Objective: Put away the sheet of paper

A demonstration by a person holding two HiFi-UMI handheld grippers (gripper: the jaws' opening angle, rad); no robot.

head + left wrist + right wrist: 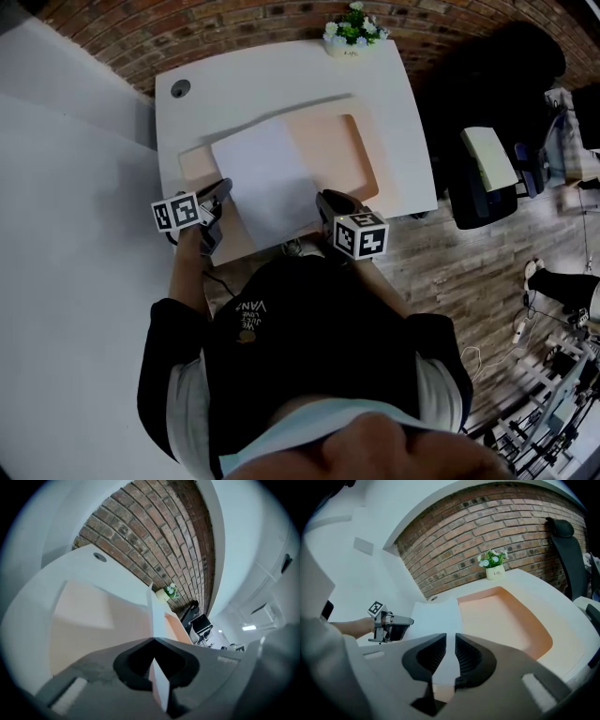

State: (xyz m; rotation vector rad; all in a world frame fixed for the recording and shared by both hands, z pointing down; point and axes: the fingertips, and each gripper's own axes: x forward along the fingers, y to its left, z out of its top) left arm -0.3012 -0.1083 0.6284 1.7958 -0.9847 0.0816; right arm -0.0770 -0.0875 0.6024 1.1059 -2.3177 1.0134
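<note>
The white sheet of paper lies on a peach desk mat on the white desk. My left gripper is at the sheet's near left corner. In the left gripper view its jaws are shut on the paper, which shows edge-on between them. My right gripper is over the sheet's near right corner. In the right gripper view its jaws stand a narrow gap apart, and the flat paper shows through the gap. The left gripper also shows there, at the sheet's left edge.
A small pot of flowers stands at the desk's far edge, and a round cable hole is at its far left. A black office chair and a low unit with a pale top stand to the right. A brick wall runs behind.
</note>
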